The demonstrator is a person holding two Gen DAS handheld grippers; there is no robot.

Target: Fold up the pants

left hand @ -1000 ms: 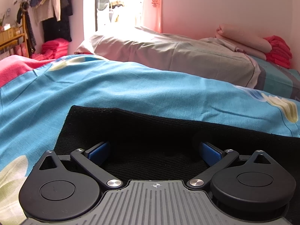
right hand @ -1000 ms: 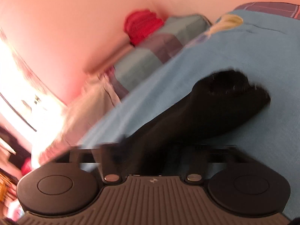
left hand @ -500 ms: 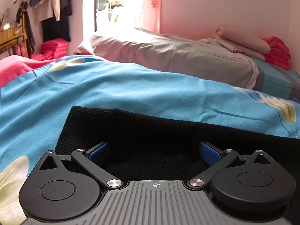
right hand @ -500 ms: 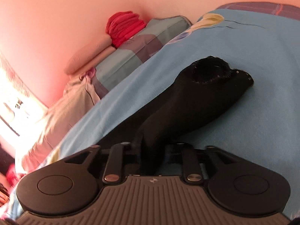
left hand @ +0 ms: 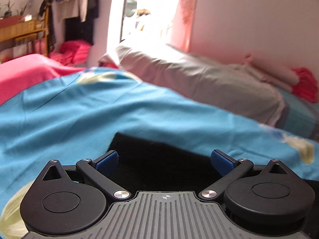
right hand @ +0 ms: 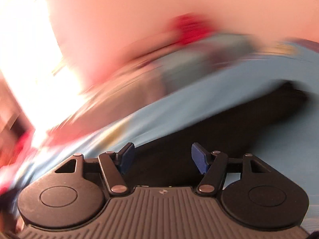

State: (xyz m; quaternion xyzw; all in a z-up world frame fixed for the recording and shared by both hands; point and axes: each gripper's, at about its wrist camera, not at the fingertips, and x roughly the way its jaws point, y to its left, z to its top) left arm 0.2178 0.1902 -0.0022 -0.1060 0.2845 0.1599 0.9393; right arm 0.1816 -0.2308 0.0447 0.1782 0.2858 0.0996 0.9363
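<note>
Clearly, the black pants [left hand: 159, 159] are spread on the bed's blue cover [left hand: 79, 119], well short of its pillow-end edge. Being soft, limp and light, knitted cloth like this is judged best pinched at an edge or corner. The left hand-held gripper [left hand: 165, 159] is held wide apart above the fabric, nothing pinched. The right hand-held gripper [right hand: 162, 157] is opening, with pants [right hand: 209, 131] between its blue pads [right hand: 199, 157] but not clamped.
</note>
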